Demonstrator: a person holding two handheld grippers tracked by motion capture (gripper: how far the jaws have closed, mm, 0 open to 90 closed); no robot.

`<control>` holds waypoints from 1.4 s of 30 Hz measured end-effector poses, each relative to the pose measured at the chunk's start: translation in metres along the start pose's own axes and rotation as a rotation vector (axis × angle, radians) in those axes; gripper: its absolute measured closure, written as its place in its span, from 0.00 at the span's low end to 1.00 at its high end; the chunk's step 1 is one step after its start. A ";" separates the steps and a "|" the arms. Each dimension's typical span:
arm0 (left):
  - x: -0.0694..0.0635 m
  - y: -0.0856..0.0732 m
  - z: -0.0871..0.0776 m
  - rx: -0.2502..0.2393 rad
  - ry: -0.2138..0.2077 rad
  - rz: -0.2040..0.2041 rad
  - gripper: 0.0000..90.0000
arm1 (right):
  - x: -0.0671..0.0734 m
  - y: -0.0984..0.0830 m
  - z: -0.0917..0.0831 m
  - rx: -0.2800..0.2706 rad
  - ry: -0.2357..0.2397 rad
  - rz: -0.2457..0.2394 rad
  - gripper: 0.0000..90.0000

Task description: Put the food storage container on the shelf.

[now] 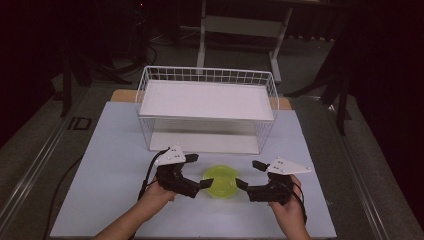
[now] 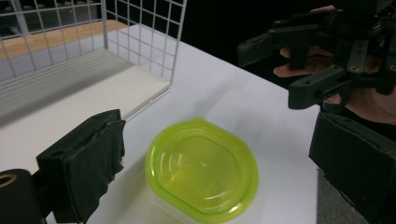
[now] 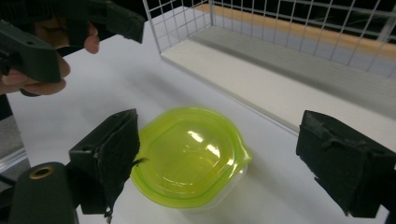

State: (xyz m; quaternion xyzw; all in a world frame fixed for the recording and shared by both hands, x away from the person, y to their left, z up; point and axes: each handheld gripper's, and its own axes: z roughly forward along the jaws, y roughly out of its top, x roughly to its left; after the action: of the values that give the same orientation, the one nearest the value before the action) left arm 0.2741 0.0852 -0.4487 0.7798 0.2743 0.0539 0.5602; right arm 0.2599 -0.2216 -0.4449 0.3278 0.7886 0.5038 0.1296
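A lime-green lidded bowl [image 1: 220, 182] sits on the white table [image 1: 110, 165], just in front of a white wire rack [image 1: 207, 107] that has a flat shelf on top and another at the bottom. The bowl is clear below and closed by a round translucent green lid with a small tab on its rim.

The left gripper [image 1: 197, 172] comes in from the bowl's left side, held in the person's left hand [image 1: 155, 192]. Its jaws stand wide apart and hold nothing. In the left gripper view the bowl [image 2: 201, 170] lies between the two black padded jaws, with a clear gap to each pad. One jaw is low at the left of that view, the other at the right edge.

The right gripper [image 1: 247, 174] comes in from the bowl's right side, held in the right hand [image 1: 287, 212]. Its jaws are also wide apart and empty. In the right gripper view the bowl [image 3: 189, 156] lies between the jaws; the left pad looks just beside the lid's rim, though whether it touches I cannot tell, and the other pad is well clear of it.

The two grippers face each other across the bowl, with the rack's lower shelf just behind it.
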 end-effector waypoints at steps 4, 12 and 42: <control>0.004 0.000 0.008 0.051 -0.005 -0.019 0.04 | -0.004 -0.002 0.007 -0.005 -0.017 0.030 0.15; 0.016 -0.004 0.020 0.097 0.002 -0.071 0.06 | -0.014 -0.009 0.018 0.032 -0.025 0.089 0.20; 0.020 -0.045 0.041 0.264 0.031 -0.320 0.47 | -0.023 -0.032 0.042 0.173 -0.033 0.246 0.58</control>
State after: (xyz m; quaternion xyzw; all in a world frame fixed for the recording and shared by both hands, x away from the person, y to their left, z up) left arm 0.2904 0.0702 -0.5093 0.7921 0.4079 -0.0600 0.4502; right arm 0.2872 -0.2151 -0.4950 0.4403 0.7806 0.4407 0.0513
